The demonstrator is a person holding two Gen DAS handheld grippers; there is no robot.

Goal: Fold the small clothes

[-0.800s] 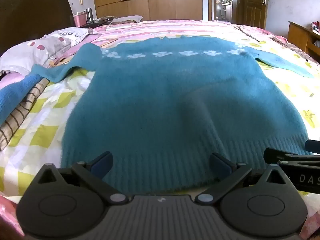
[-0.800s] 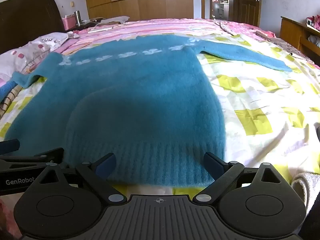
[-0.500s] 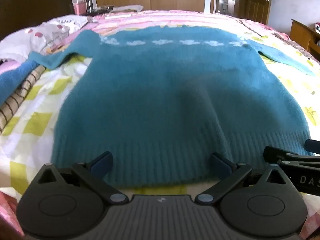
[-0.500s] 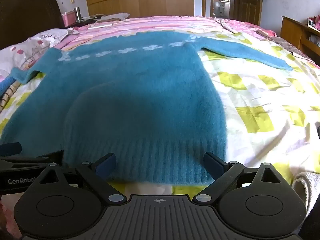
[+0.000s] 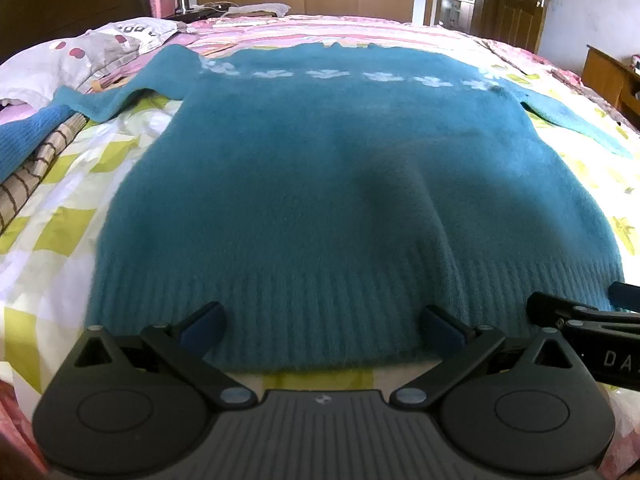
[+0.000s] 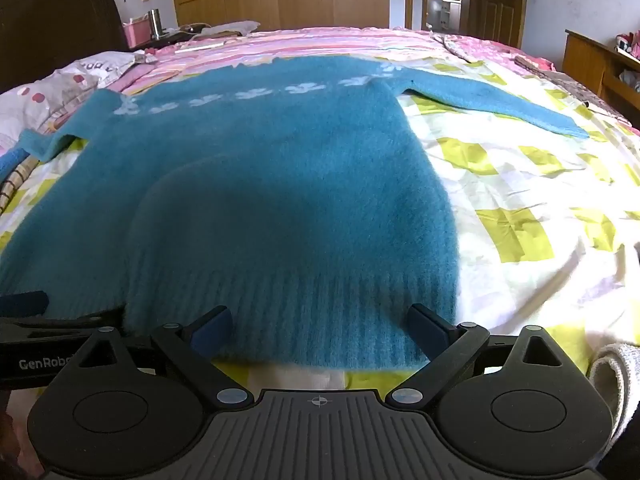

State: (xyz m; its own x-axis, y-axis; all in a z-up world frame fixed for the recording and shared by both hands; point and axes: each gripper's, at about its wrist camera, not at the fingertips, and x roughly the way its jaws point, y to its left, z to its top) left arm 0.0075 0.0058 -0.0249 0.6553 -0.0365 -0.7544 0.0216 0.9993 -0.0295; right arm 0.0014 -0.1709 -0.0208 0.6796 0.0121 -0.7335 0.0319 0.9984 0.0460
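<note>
Both claws stand wide apart with nothing between them: our left gripper (image 5: 322, 326) and right gripper (image 6: 320, 326) hover side by side at the lower edge of each frame. Compared with a moment ago, the fluffy teal knitted sweater (image 5: 340, 184) fills more of each view, its ribbed hem (image 6: 304, 312) nearer our pads. It lies flat on the yellow-checked bedsheet (image 6: 520, 200); we judge folding hasn't begun.

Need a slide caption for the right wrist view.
Right gripper, jaws open, at the ribbed hem of a teal sweater spread flat.
</note>
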